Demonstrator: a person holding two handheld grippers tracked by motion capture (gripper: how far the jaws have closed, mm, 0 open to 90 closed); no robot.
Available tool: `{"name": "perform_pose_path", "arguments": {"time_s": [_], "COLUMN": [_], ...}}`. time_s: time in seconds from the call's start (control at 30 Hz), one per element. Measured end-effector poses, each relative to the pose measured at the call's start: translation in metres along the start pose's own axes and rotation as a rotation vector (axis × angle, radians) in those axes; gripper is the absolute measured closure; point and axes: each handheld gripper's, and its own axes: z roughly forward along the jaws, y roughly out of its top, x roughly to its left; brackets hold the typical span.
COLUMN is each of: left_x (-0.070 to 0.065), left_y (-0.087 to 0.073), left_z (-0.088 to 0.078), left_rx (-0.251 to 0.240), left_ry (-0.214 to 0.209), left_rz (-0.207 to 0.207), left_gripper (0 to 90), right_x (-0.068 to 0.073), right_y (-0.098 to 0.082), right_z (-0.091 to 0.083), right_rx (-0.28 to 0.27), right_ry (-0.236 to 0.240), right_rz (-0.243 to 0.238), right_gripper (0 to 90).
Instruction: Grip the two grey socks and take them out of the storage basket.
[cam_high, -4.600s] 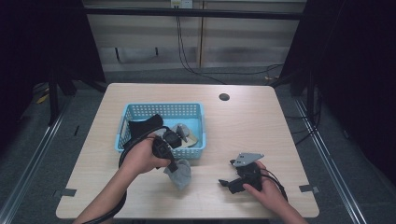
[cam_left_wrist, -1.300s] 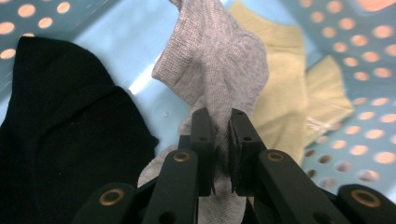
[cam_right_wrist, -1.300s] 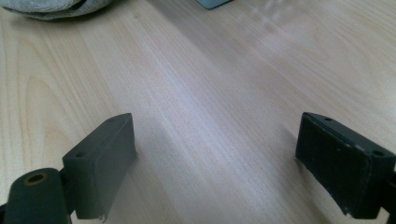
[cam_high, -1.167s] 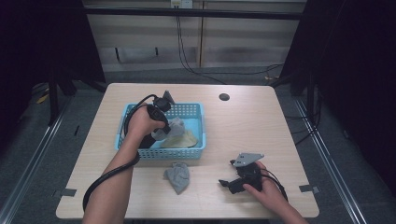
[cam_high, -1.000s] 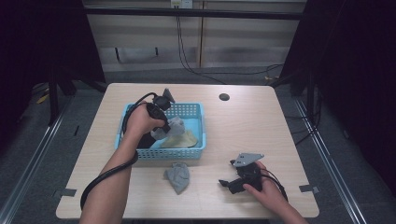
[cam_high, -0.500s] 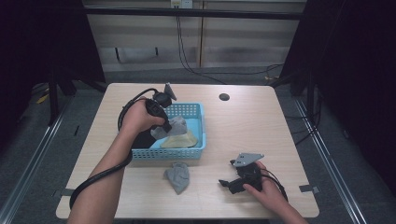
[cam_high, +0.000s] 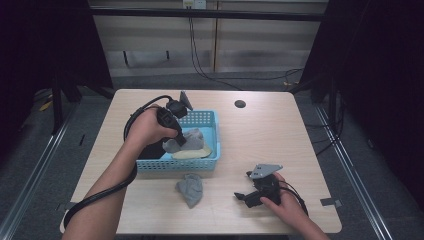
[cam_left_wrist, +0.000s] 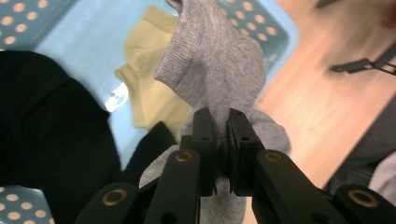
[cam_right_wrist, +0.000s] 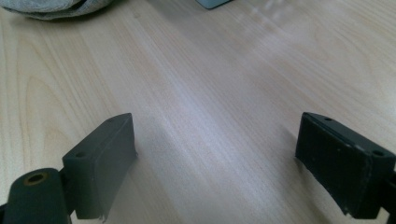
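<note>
Left gripper (cam_high: 176, 137) lifted off basket (cam_high: 210, 119) floor since earlier frame, jaws clenched on grey sock (cam_left_wrist: 219, 70). Sock hangs from jaws, centre-left of high view, long axis roughly vertical, probably clear of yellow cloth (cam_left_wrist: 147, 88). Right gripper (cam_high: 252, 195) idle lower right, jaws released; second grey sock (cam_high: 190, 189) between.

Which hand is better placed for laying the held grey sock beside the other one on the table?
Left. The left gripper already clamps the grey sock over the blue basket; the right gripper rests open on the table.

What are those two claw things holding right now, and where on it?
The left gripper pinches a grey sock at a bunched fold, over the blue basket. The right gripper holds nothing.
</note>
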Motion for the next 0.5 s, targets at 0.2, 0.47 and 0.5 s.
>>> {"name": "perform_pose_path", "arguments": {"time_s": [0.2, 0.47, 0.5], "left_x": [-0.014, -0.033, -0.036], "left_y": [-0.003, -0.008, -0.009], "left_z": [-0.003, -0.005, -0.005], "left_rx": [-0.002, -0.011, -0.017], "left_ry": [-0.01, -0.028, -0.037], "left_rz": [0.045, 0.086, 0.09], "left_gripper": [83.5, 83.5, 83.5], "right_x": [0.0, 0.0, 0.0], "right_y": [0.0, 0.0, 0.0], "right_z": [0.0, 0.0, 0.0], "right_rx": [0.0, 0.0, 0.0], "right_ry": [0.0, 0.0, 0.0], "right_rz": [0.0, 0.0, 0.0], "right_gripper": [11.6, 11.5, 11.5]}}
